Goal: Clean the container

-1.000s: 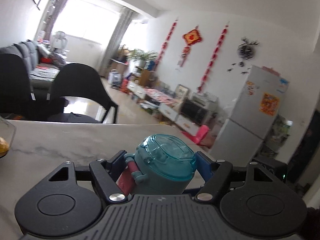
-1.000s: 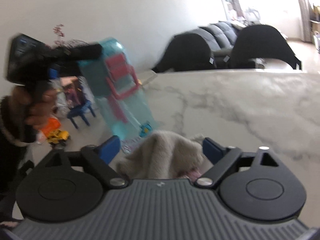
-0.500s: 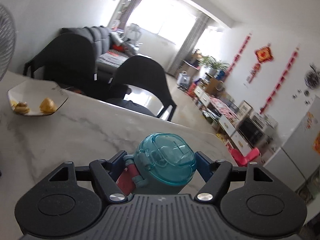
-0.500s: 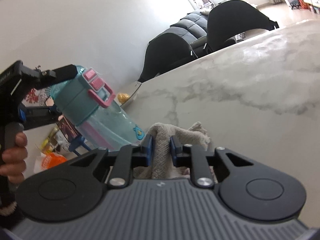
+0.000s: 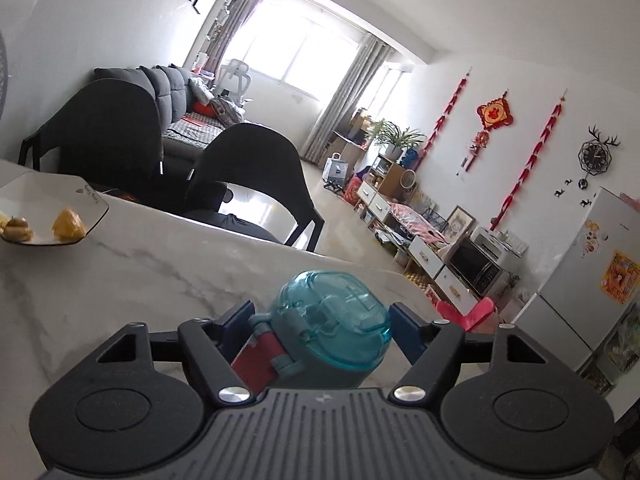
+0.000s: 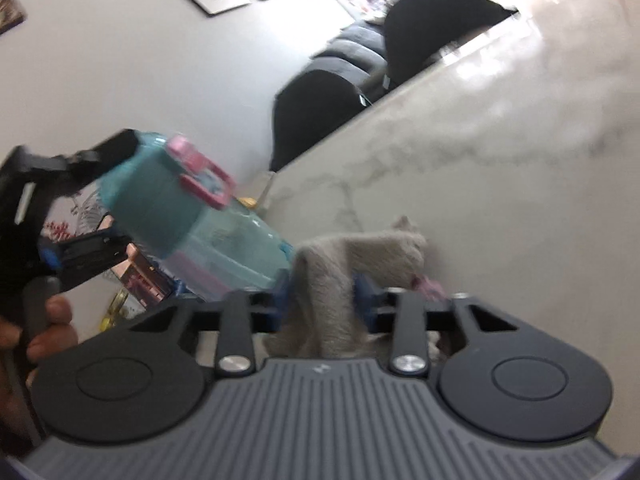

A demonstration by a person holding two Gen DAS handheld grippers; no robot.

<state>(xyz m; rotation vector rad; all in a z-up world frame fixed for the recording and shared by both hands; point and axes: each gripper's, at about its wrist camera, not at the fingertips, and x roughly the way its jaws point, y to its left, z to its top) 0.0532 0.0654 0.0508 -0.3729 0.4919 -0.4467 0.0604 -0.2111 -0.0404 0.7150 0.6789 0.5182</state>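
Note:
A teal see-through water bottle (image 5: 334, 320) with a pink handle sits lid-first between the blue pads of my left gripper (image 5: 320, 314), which is shut on it. The right wrist view shows that bottle (image 6: 192, 216) tilted in the air at the left over the table edge, with the left gripper (image 6: 120, 196) clamped around its lid end. A grey-beige cloth (image 6: 360, 252) bunches on the marble table (image 6: 500, 160). My right gripper (image 6: 324, 292) has a fold of the cloth between its pads, which press on it while the jaws are opening slightly. This view is blurred.
A white plate (image 5: 48, 200) with yellow food pieces lies at the table's left. Two black chairs (image 5: 248, 168) stand behind the far edge. A person's hand (image 6: 52, 328) grips the left tool's handle. Toys and a box lie on the floor below the bottle.
The right jaws closed from wide apart onto the cloth and the right view rolled. The left gripper swung with the bottle, bringing the plate into view; the bottle now leans further over.

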